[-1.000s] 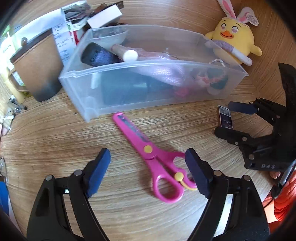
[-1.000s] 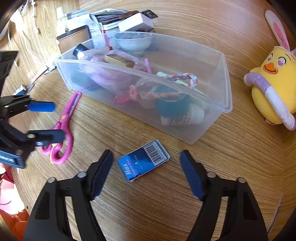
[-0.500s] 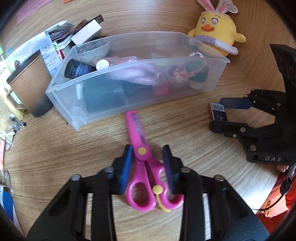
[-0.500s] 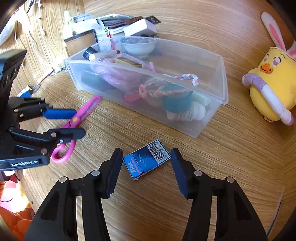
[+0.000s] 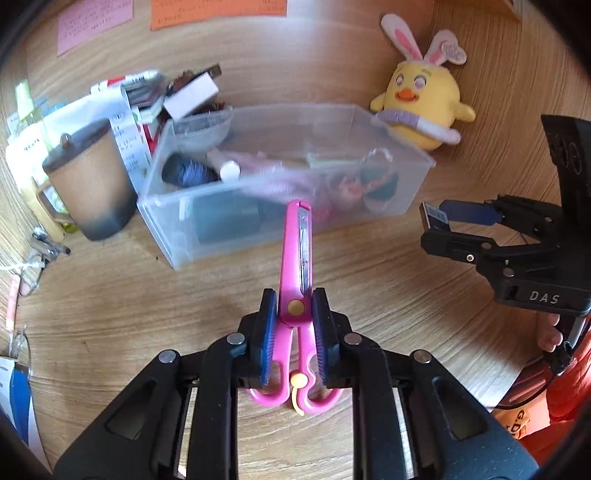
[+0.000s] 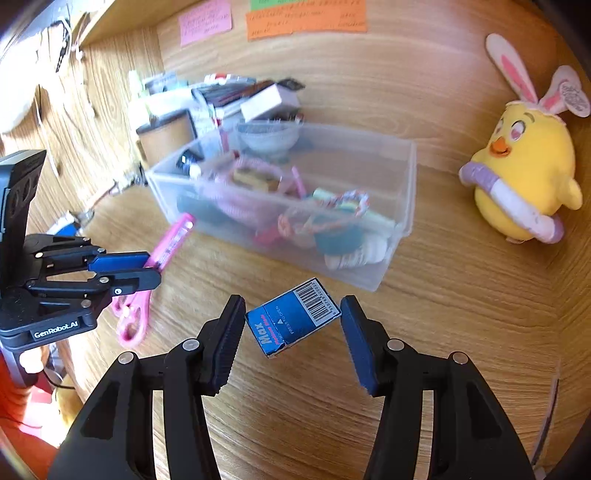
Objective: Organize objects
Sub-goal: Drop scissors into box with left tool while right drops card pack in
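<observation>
My left gripper [image 5: 293, 326] is shut on the pink scissors [image 5: 296, 258] at the pivot and holds them above the wooden desk, blades pointing at the clear plastic bin [image 5: 417, 166]. The scissors also show in the right wrist view [image 6: 168, 247], held by the left gripper [image 6: 147, 269]. My right gripper [image 6: 291, 332] is around a small blue Max box [image 6: 293, 317]; the left pad touches it, the right pad stands apart from it, and it looks raised off the desk. The right gripper also shows in the left wrist view [image 5: 434, 225]. The bin [image 6: 402, 177] holds several small items.
A yellow chick plush [image 5: 424, 99] sits to the right of the bin, also in the right wrist view [image 6: 524, 184]. A brown cup [image 5: 88, 184] and a stack of boxes and papers [image 5: 147, 96] stand left of and behind the bin. Sticky notes [image 6: 306, 18] hang on the back wall.
My left gripper closed on the scissors and lifted them off the desk, blades now pointing at the bin. My right gripper narrowed around the blue box, which now looks raised.
</observation>
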The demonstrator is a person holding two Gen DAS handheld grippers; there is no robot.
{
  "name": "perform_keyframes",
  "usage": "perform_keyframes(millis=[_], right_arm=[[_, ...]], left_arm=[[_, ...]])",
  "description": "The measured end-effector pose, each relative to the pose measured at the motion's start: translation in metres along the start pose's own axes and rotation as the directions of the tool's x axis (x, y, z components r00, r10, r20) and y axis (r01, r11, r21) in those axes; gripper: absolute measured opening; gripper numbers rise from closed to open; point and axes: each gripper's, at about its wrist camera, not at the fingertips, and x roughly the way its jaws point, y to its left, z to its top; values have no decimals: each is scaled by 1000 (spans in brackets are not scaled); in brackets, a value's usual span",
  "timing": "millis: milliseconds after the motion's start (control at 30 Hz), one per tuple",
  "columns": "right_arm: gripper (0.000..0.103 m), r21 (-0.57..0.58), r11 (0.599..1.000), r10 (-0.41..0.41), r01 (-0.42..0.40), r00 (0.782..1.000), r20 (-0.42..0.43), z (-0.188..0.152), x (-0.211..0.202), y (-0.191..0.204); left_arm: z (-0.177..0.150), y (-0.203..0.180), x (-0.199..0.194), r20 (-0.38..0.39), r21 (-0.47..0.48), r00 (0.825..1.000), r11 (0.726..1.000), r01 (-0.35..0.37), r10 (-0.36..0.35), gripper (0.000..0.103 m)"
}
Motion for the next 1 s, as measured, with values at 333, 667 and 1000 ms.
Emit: perform_keyframes(millis=[333, 667, 1000], right_arm=[[50, 59, 998, -8, 1, 992, 124, 29, -32, -9], [50, 91, 996, -34, 16, 981, 193, 57, -43, -17], [50, 102, 994, -53, 37, 986, 156, 78, -17, -21]], left_arm=[[34, 0, -32, 152, -12, 988, 1000, 18, -16, 18], [70, 6, -52, 258, -11, 966, 999, 32, -29, 18], [105, 27, -26, 225, -59, 973, 995, 75, -59, 18]])
